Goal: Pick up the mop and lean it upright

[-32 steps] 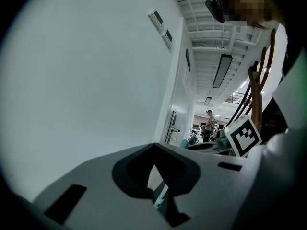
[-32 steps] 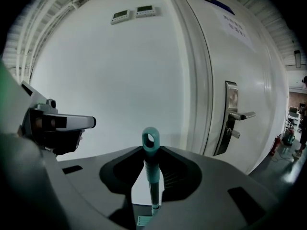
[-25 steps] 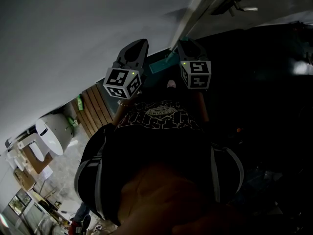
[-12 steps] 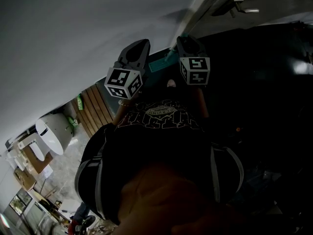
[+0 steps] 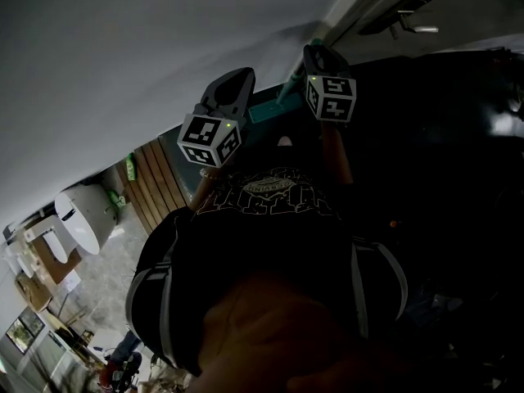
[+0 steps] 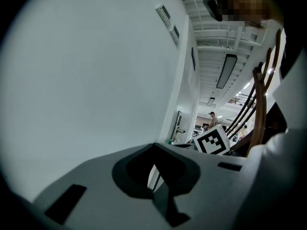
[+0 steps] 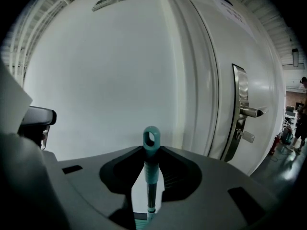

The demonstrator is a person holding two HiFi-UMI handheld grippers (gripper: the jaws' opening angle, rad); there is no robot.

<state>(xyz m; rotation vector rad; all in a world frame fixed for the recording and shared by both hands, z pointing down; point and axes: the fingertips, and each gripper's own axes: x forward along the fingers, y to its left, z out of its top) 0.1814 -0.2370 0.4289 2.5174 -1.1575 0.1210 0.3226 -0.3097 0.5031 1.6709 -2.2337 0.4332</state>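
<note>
The mop's teal handle (image 7: 150, 176) stands upright between the jaws of my right gripper (image 7: 148, 186), and its loop end (image 7: 151, 139) shows against the white wall. A strip of wall shows to the left of the handle, so the jaws are open around it. In the head view the right gripper (image 5: 319, 56) is raised against the wall, above a teal part of the mop (image 5: 266, 111). My left gripper (image 5: 233, 84) hangs beside it, to the left. In its own view the left gripper (image 6: 154, 176) shows a narrow gap with nothing in it.
A white wall (image 5: 123, 56) runs right in front of both grippers. A door with a metal lever handle (image 7: 249, 111) lies right of the mop. Wooden slats (image 5: 155, 182) and a white rounded machine (image 5: 78, 219) lie on the left. The person's dark shirt (image 5: 270, 219) fills the lower view.
My right gripper has moved up and slightly right along the wall. The left gripper has barely shifted. The teal mop part stays where it was.
</note>
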